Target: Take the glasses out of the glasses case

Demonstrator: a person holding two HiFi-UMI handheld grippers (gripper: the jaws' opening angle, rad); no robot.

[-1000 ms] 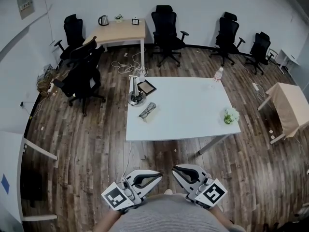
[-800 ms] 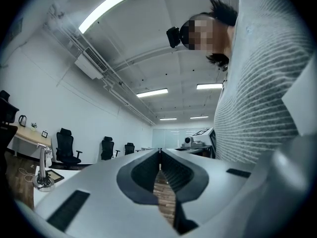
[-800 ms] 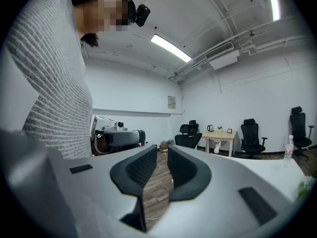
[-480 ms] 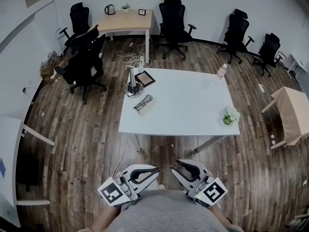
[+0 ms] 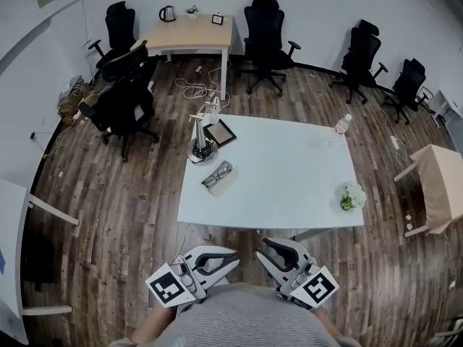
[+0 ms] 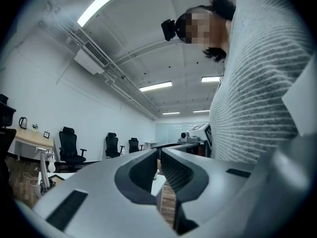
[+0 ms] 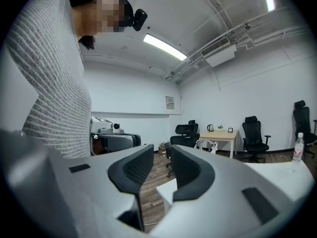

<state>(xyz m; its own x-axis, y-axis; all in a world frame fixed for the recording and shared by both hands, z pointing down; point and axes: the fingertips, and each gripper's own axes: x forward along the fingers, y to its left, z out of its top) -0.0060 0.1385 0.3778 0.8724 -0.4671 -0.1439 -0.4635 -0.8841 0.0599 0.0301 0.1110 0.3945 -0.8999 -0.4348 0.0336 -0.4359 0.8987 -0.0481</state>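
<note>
The glasses case [image 5: 218, 176] lies near the left edge of the white table [image 5: 289, 172], with dark glasses on or in it; it is too small to tell which. Both grippers are held close to my body, well short of the table. My left gripper [image 5: 237, 257] is shut and empty, its tips meeting [image 6: 159, 151]. My right gripper [image 5: 259, 251] shows a narrow gap between its jaws [image 7: 161, 150], and nothing is in it. The case appears in neither gripper view.
On the table stand a silver lamp [image 5: 199, 139], a framed tablet [image 5: 219, 132], a water bottle [image 5: 342, 124] and a small plant [image 5: 350, 197]. Black office chairs [image 5: 119, 107] and a wooden desk [image 5: 195, 35] stand behind it. Cables [image 5: 195, 89] lie on the wooden floor.
The table has drawn nearer and lower in the head view as I walk towards it. Both grippers keep their place by my body, jaws unchanged.
</note>
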